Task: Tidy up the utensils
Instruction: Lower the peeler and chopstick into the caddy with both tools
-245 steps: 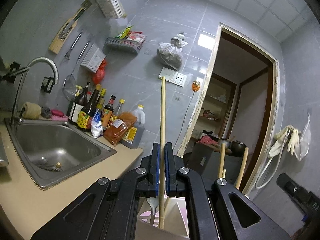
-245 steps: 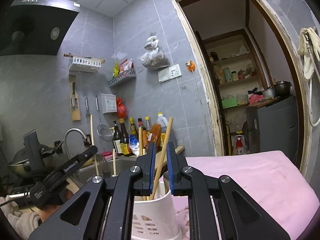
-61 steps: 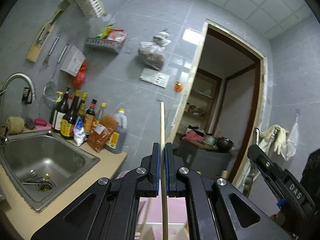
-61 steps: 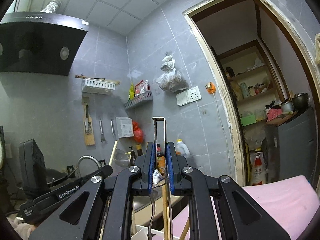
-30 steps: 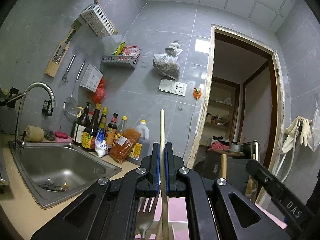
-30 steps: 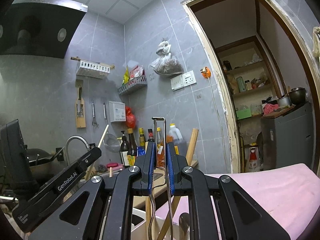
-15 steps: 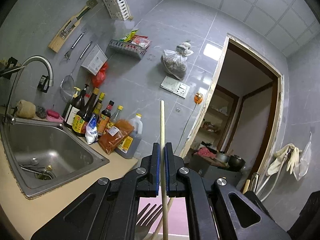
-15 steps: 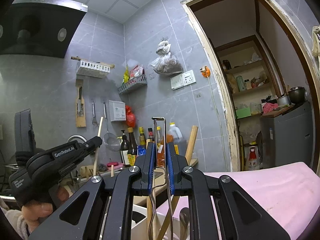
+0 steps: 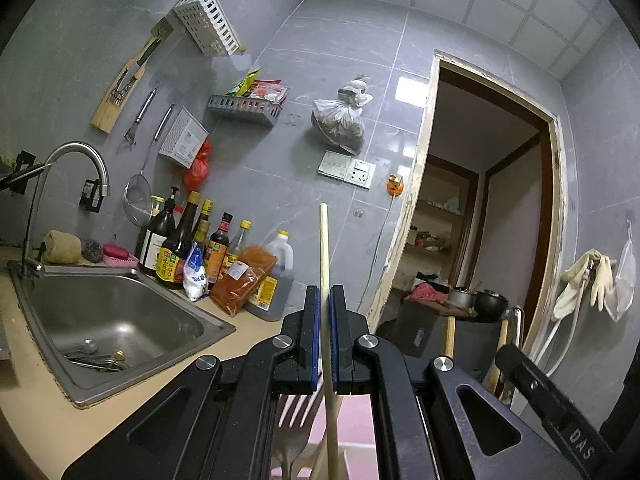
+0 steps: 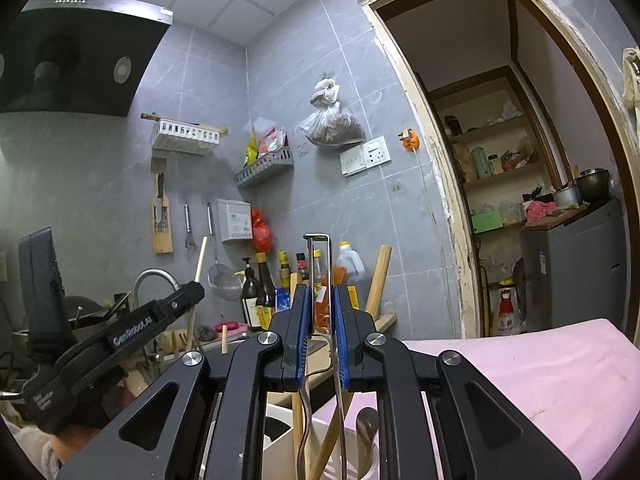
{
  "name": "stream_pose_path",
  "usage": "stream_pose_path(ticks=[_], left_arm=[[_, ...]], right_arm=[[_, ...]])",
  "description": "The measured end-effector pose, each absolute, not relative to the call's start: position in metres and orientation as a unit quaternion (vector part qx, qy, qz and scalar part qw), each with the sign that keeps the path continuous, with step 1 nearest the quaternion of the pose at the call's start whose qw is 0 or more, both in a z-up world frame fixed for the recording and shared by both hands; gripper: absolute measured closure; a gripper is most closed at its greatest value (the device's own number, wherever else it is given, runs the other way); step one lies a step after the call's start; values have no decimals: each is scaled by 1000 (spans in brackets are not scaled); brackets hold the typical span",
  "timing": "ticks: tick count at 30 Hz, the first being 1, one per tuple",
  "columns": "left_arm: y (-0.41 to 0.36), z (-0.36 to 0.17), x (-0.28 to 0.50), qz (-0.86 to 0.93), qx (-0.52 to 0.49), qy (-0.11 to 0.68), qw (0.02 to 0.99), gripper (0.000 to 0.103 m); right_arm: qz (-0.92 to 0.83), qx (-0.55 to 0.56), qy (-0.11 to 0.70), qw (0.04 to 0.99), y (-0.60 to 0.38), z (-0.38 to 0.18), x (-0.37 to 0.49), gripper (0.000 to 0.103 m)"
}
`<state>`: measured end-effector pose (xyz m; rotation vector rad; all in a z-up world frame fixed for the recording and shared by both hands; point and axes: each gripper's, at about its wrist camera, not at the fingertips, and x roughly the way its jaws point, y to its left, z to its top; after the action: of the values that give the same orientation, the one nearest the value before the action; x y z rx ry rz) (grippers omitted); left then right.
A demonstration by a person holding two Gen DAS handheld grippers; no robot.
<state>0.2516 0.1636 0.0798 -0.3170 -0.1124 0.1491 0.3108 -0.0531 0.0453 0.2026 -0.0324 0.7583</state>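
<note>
My left gripper (image 9: pixel 324 293) is shut on a thin wooden chopstick (image 9: pixel 324 248) that stands upright above its jaws. Below it show fork tines (image 9: pixel 297 410). My right gripper (image 10: pixel 320 294) is shut on a metal utensil with a wire loop handle (image 10: pixel 318 256), which runs down into the white utensil holder (image 10: pixel 280 444). Wooden handles (image 10: pixel 298 420) stand in that holder, and a wooden stick (image 10: pixel 379 280) leans out behind the jaws. In the right wrist view the left gripper (image 10: pixel 191 293) hangs to the left with its chopstick (image 10: pixel 199 268).
A steel sink (image 9: pixel 188 316) with a tap (image 9: pixel 80 152) is set in the counter on the left, with sauce bottles (image 9: pixel 188 244) behind it. A pink cloth (image 10: pixel 520 384) covers the surface on the right. An open doorway (image 10: pixel 500 160) lies beyond, and a range hood (image 10: pixel 72 52) hangs upper left.
The left gripper has shifted a little with the chopstick still in its jaws. The right gripper and its wire-handled utensil have stayed in place.
</note>
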Motion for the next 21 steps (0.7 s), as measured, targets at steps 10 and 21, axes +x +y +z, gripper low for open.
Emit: stream_pose_path(ticks=[10,21], left_arm=[[161,73,238,67,-140,-32,987,100],[161,64,234,9,-146,64,987,99]], right_arm=[[374,83,-3,924,-48,45,309,92],[377,51,21,924,-52,42,293,72]])
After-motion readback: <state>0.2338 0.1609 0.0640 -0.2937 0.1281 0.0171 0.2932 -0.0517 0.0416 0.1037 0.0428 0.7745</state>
